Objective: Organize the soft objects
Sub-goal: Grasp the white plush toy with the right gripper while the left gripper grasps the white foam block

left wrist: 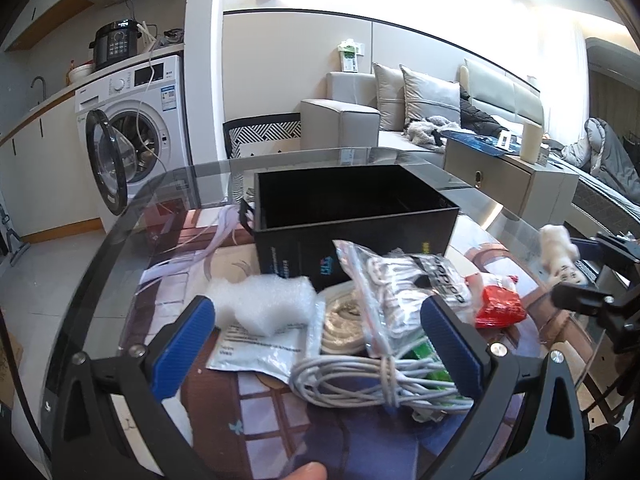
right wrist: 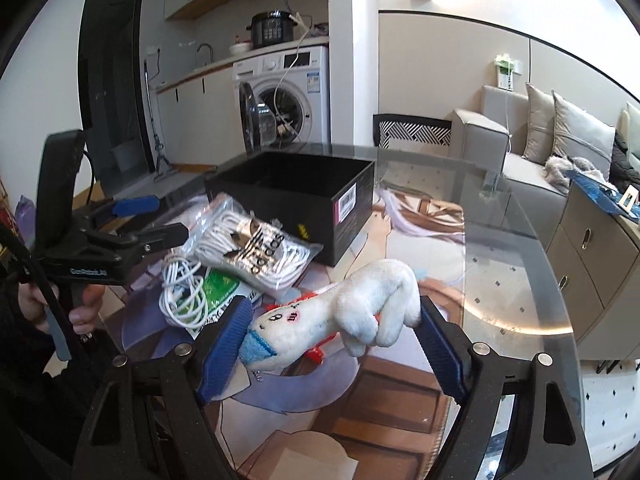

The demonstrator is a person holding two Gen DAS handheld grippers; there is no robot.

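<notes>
My right gripper is shut on a white plush toy and holds it above the table, right of the pile. The toy also shows in the left wrist view. My left gripper is open and empty, its fingers on either side of a white foam piece, a bagged white cable and a loose coiled cable. An open black box stands behind the pile; it looks empty. A red packet lies at the right.
The round glass table has a printed mat under the glass. A flat silver pouch and a green packet lie in the pile. A chair, sofa and side cabinet stand beyond the table.
</notes>
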